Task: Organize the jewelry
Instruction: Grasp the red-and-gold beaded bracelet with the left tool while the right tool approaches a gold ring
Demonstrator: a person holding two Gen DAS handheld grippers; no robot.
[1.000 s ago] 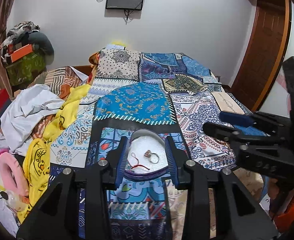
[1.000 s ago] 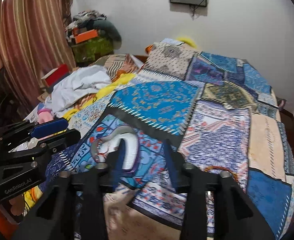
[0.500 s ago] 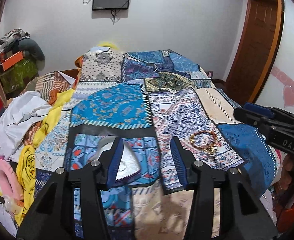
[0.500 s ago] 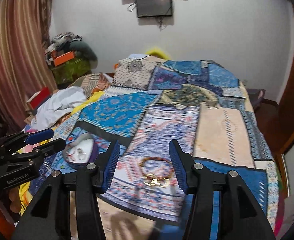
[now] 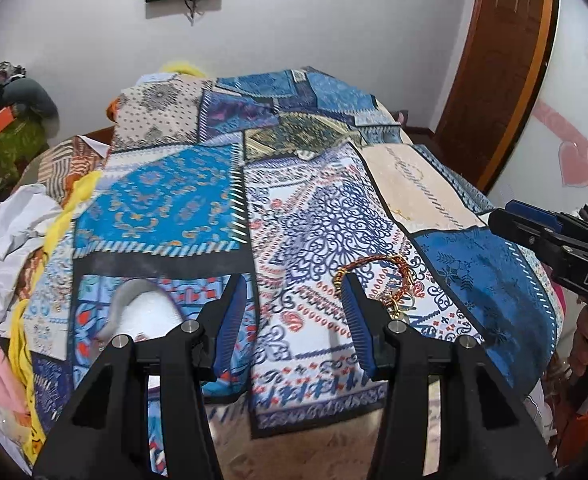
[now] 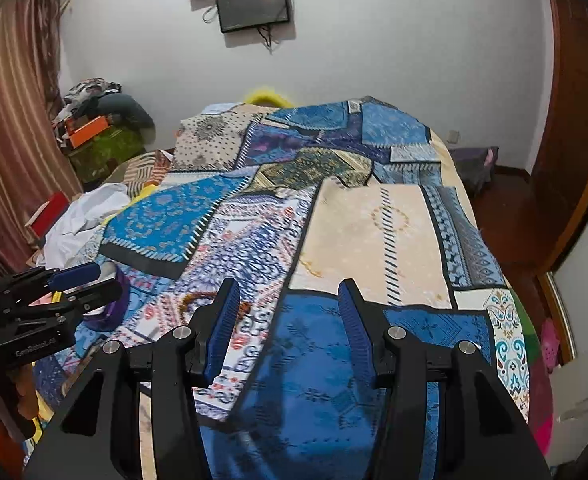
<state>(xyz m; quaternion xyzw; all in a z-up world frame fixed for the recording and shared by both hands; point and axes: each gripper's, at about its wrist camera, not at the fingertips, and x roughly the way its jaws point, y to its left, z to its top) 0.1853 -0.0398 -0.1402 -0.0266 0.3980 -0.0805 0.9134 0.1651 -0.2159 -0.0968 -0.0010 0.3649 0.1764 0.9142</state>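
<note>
A red and gold bracelet [image 5: 377, 276] lies on the patterned bedspread [image 5: 301, 220], just beyond the right finger of my open, empty left gripper [image 5: 294, 300]. A white jewelry dish [image 5: 144, 312] with a grey and purple rim sits to the left, partly behind the left finger; its contents are hidden. In the right wrist view the bracelet [image 6: 198, 300] is partly hidden behind the left finger of my open, empty right gripper [image 6: 288, 320], which hangs over a blue patch. The left gripper [image 6: 82, 280] appears there at the left edge, the right gripper [image 5: 549, 236] in the left wrist view at right.
Loose clothes, a white cloth [image 5: 10, 232] and a yellow cloth [image 5: 66, 216] pile up along the bed's left side. A wooden door [image 5: 493, 60] stands at the right. A screen [image 6: 254, 2] hangs on the far wall. Striped curtains [image 6: 10, 120] hang at left.
Both grippers have swung to the right: the left from over the dish toward the bracelet, the right from near the dish past the bracelet to the blue patch. Both stayed open.
</note>
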